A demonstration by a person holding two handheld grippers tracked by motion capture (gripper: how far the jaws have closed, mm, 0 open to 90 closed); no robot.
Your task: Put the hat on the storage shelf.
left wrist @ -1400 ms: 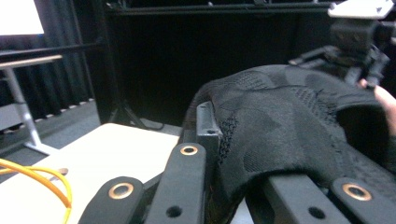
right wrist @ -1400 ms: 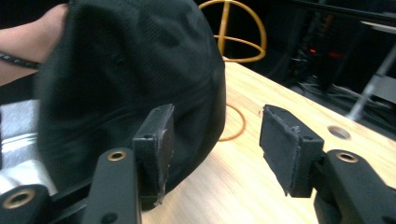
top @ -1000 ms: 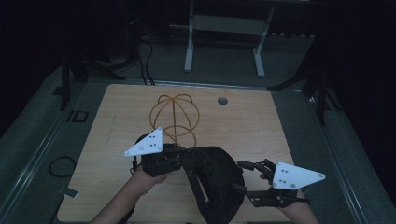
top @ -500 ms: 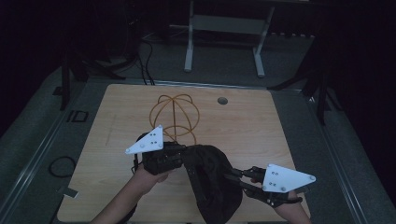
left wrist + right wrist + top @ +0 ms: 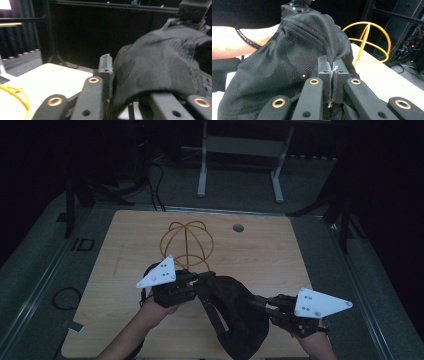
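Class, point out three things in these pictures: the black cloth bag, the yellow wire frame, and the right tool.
black cloth bag [image 5: 235, 312], high view, its crumpled middle.
yellow wire frame [image 5: 186, 241], high view, its upright centre wire.
right tool [image 5: 333, 72], right gripper view, between its closed tips.

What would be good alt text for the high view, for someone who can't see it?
Two hand-held grippers, left and right, hold a crumpled black fabric bag between them above a light wooden table. Behind the bag a yellow wire-hoop stand stands on the tabletop; the room around is dark.
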